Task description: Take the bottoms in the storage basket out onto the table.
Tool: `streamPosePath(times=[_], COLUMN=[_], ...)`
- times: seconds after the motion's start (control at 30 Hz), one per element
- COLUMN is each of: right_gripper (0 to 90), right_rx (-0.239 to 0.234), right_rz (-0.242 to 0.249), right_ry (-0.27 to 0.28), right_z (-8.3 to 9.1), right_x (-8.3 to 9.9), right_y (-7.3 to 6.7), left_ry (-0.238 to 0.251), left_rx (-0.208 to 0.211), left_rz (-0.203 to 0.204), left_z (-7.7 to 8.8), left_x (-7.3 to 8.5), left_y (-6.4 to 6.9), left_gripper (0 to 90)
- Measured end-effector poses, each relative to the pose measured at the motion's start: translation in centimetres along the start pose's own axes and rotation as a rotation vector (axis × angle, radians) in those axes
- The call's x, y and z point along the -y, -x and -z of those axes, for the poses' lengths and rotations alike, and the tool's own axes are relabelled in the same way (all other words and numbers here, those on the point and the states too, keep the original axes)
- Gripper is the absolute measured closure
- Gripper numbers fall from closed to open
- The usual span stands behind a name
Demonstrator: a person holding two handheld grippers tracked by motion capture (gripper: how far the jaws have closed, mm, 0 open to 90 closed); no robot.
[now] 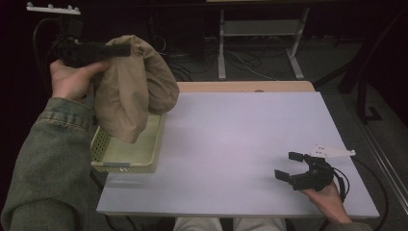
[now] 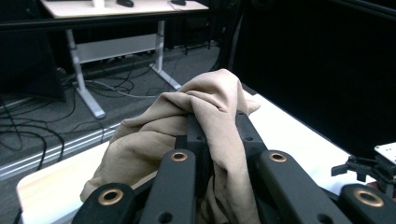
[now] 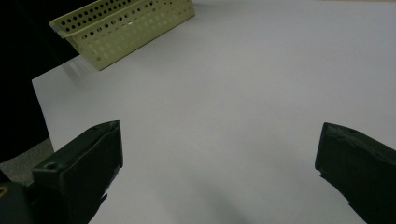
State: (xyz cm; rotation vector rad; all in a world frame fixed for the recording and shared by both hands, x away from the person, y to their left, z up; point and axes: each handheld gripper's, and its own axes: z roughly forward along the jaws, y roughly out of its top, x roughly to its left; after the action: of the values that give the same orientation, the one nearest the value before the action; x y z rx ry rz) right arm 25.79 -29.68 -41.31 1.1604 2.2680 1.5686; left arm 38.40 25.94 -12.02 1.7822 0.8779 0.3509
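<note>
A tan cloth point(image 1: 132, 89) hangs bunched from my left gripper point(image 1: 126, 50), which is held up at the left, above the pale yellow-green basket point(image 1: 124, 163). In the left gripper view the cloth point(image 2: 205, 112) is draped over and pinched between the black jaws, so my left gripper point(image 2: 215, 122) is shut on it. The cloth's lower end dangles just over the basket's inside. My right gripper point(image 1: 289, 166) rests low over the white table near its front right corner, jaws spread wide with nothing between them. In the right gripper view, my right gripper point(image 3: 219, 154) faces bare table point(image 3: 243, 93) and the perforated basket point(image 3: 126, 28).
The basket sits at the table's left edge. The white table top point(image 1: 240, 144) stretches between basket and right gripper. Beyond the far edge are desk legs point(image 1: 221, 48) and cables on the floor. A green sleeve point(image 1: 45, 159) comes in at the left.
</note>
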Motion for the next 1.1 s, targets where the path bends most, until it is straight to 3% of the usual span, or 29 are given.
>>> streamPosePath(times=[0.37, 1.1], right_gripper=[0.6, 0.6], right_rx=[0.001, 0.0], right_rz=[-0.003, -0.002], right_ry=[0.007, 0.01], right_z=[0.2, 0.3], right_x=[0.0, -0.1], right_y=[0.0, 0.0], left_ry=[-0.021, -0.058], left_rx=[0.047, 0.132], left_rz=[-0.032, -0.055], left_z=[-2.5, -7.2], left_x=[-0.9, -0.8], left_y=[1.4, 3.1], left_gripper=[79.9, 79.9])
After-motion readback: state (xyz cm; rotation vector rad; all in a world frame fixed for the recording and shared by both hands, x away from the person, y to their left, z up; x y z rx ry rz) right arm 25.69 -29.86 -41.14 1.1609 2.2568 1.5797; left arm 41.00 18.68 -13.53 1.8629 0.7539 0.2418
